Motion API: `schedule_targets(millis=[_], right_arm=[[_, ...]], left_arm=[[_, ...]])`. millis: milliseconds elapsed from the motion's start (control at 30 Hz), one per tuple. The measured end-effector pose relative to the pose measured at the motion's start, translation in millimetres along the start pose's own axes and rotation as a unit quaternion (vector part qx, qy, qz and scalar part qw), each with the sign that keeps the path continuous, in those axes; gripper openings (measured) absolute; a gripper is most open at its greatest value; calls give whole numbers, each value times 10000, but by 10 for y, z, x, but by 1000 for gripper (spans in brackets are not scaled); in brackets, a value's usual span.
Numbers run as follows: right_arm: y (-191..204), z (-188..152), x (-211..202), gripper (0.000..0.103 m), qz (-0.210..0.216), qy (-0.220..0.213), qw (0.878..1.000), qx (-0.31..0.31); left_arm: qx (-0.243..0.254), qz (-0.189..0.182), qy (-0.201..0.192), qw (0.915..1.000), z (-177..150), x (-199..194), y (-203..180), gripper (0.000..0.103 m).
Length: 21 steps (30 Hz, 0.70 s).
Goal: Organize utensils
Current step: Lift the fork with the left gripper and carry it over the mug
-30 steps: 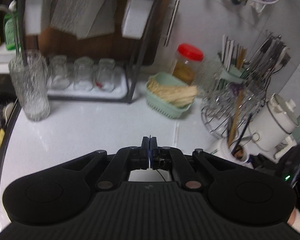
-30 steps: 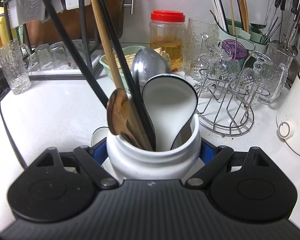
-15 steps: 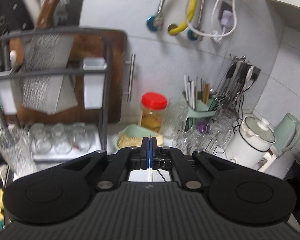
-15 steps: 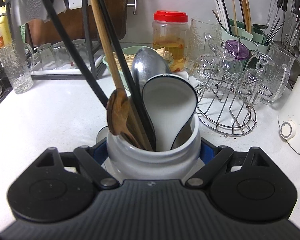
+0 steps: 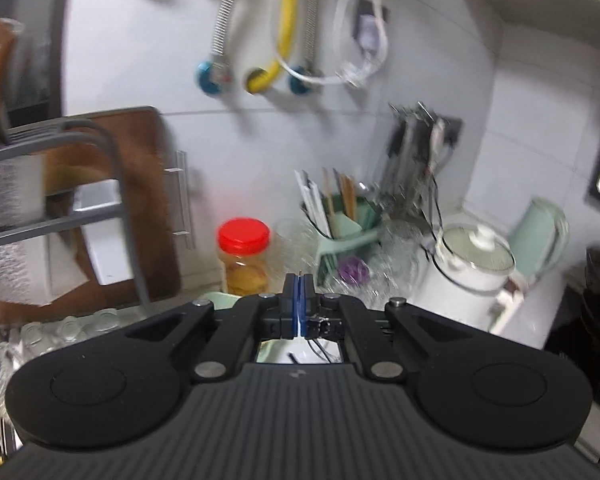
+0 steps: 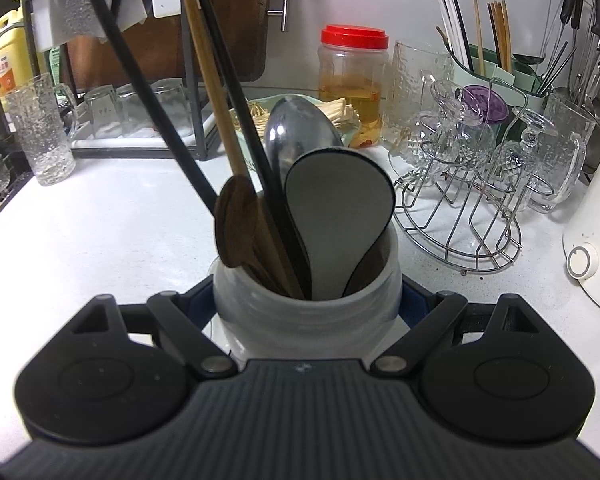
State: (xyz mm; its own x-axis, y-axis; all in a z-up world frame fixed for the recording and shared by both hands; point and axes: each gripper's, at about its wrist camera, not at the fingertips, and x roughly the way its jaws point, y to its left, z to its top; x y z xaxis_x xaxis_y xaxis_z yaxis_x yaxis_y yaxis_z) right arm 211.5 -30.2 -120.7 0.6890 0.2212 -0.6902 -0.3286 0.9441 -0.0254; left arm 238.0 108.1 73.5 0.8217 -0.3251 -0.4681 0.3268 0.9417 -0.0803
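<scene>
My right gripper [image 6: 307, 298] is shut on a white ceramic utensil jar [image 6: 284, 316] that stands on the white counter [image 6: 100, 232]. A wooden spoon [image 6: 236, 220], a metal spoon [image 6: 300, 132], a white ladle with a black rim [image 6: 340, 208] and long black and wooden handles stick out of the jar. My left gripper [image 5: 299, 292] is shut, raised above the counter and facing the back wall. I make out nothing between its blue pads but a thin pale line. A green holder with chopsticks [image 5: 352, 232] [image 6: 496, 76] stands at the back right.
A red-lidded jar [image 6: 354, 68], a green basket of thin sticks [image 6: 260, 108] and a wire rack of glasses [image 6: 460, 208] stand behind the jar. A dish rack with upturned glasses [image 6: 140, 108] and a tall glass [image 6: 40, 132] are on the left. A white cooker [image 5: 472, 276] stands at the right.
My left gripper has risen and tipped upward, so the wall hoses and pipes fill its view and the counter has dropped out of sight. The right gripper and jar have stayed still.
</scene>
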Motion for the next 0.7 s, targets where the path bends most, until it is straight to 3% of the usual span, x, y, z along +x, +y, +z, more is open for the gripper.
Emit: schedule_targets(millis=[300,567,700], right_arm=[[-3,-27,-30,91,47,-55,10000,-20],[-4,-37,-33,91,59,-83,9999,-44],[-6,-37,-33,91,69,-90,9999,-49]], left_arm=[[705,-259,544,9957,-264,504,-297,1],[1017,-409,1132,9875,-469,768,-454,1],[956,-682,1420,9829,-462,789,-501,2]])
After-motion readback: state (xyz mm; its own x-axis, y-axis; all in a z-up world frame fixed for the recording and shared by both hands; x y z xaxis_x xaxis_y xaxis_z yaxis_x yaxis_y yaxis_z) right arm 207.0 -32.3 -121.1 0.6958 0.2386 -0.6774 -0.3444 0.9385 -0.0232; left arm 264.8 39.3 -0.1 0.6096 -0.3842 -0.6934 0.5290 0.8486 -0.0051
